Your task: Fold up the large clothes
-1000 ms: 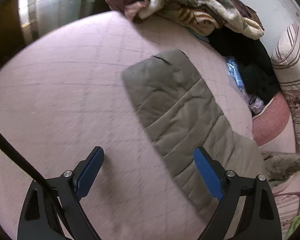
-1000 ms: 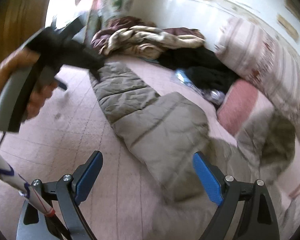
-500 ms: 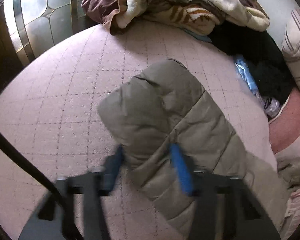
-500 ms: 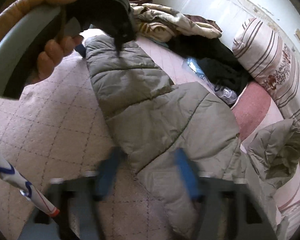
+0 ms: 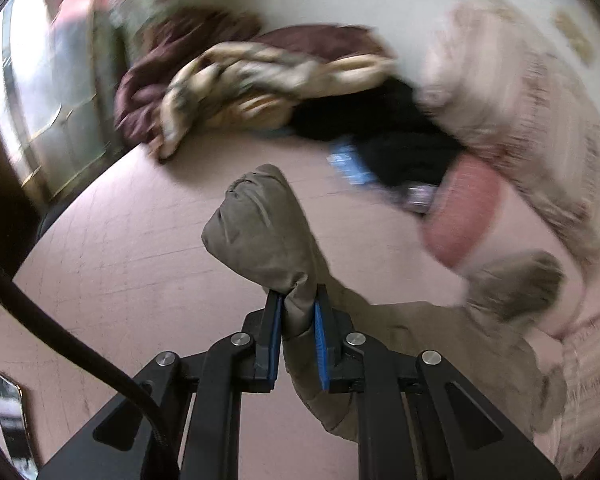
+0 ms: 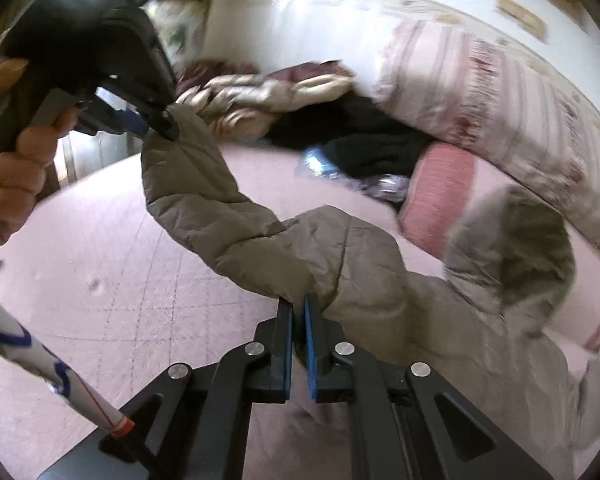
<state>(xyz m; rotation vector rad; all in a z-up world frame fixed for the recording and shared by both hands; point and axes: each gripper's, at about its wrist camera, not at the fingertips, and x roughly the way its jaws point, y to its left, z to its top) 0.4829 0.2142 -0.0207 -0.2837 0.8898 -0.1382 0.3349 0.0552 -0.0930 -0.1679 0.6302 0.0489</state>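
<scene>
Daylight is coming through a leaded glass window [image 5: 40,92] at the left, falling on pale pink quilted bedding [image 5: 132,256] beneath a white wall [image 6: 340,8].

jacket [image 6: 340,256] on bed [image 6: 100,272] — blanket heap [image 5: 260,76] behind | pillow [image 6: 492,92] right — hood [image 6: 520,240] before it

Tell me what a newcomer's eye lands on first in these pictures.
The olive puffer jacket dominates: it sags mid-frame over the pink bed cover, its sleeve pinched by the left gripper and its body by the right gripper. Behind, a rumpled patterned blanket lies heaped at the wall, with a striped pillow to the right.
</scene>
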